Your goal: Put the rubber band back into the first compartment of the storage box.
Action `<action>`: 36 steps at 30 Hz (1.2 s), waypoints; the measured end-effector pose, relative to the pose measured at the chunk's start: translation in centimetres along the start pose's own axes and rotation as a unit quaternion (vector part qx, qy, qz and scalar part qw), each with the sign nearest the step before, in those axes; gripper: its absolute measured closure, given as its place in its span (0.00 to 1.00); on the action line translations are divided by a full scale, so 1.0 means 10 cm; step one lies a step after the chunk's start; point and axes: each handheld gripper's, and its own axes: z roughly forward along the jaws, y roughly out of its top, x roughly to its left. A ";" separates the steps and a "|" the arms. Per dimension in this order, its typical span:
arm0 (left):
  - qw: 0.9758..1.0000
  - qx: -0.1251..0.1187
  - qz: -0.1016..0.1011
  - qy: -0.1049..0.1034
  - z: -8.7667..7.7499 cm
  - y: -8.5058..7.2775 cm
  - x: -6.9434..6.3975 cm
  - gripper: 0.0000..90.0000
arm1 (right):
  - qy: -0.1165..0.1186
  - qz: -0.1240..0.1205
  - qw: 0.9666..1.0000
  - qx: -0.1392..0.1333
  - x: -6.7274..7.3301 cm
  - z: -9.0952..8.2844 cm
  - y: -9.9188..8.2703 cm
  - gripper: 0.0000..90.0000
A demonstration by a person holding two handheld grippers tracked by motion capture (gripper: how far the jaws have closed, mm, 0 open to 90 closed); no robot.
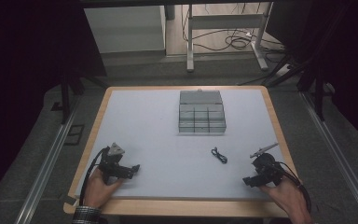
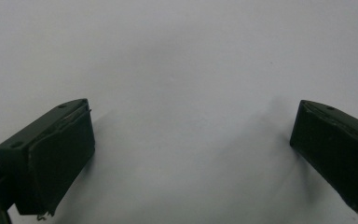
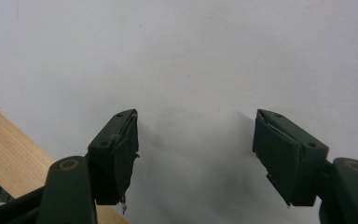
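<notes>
From the high view I get the whole layout: my left gripper sits near the front left of the white table and my right gripper near the front right, each with a hand behind it at the table's near edge. The small black cable lies loose on the white surface between them, closer to my right gripper but well apart from it, and the clear compartment box stands farther back near the middle. The left gripper view adds the jaw detail: the left gripper has its jaws spread wide over bare white surface, nothing between them. In the right gripper view my right gripper has its jaws clearly apart, somewhat narrower, also with nothing between them, and the wooden table edge shows at lower left. Both grippers lie low and point inward toward each other across the table.
</notes>
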 end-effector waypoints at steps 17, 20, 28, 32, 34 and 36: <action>1.000 0.001 0.000 0.000 0.00 0.00 0.00 0.00 | 0.003 -0.035 0.999 0.015 0.06 0.02 0.31 0.48; 1.000 0.000 0.000 0.000 0.00 0.00 0.00 0.00 | 0.003 -0.040 0.999 0.017 0.07 0.01 0.35 0.51; 1.000 0.000 0.000 0.000 0.00 0.00 0.00 0.00 | 0.012 -0.059 0.998 0.032 0.10 0.04 0.51 0.62; 1.000 0.000 0.000 0.000 0.00 0.00 0.00 0.00 | 0.022 -0.067 0.997 0.044 0.11 0.07 0.60 0.68; 1.000 0.000 0.000 0.000 0.00 0.00 0.00 0.00 | 0.025 -0.072 0.996 0.049 0.12 0.08 0.65 0.70; 1.000 0.000 0.000 0.000 0.00 0.00 0.00 0.00 | 0.024 -0.077 0.995 0.054 0.13 0.10 0.69 0.72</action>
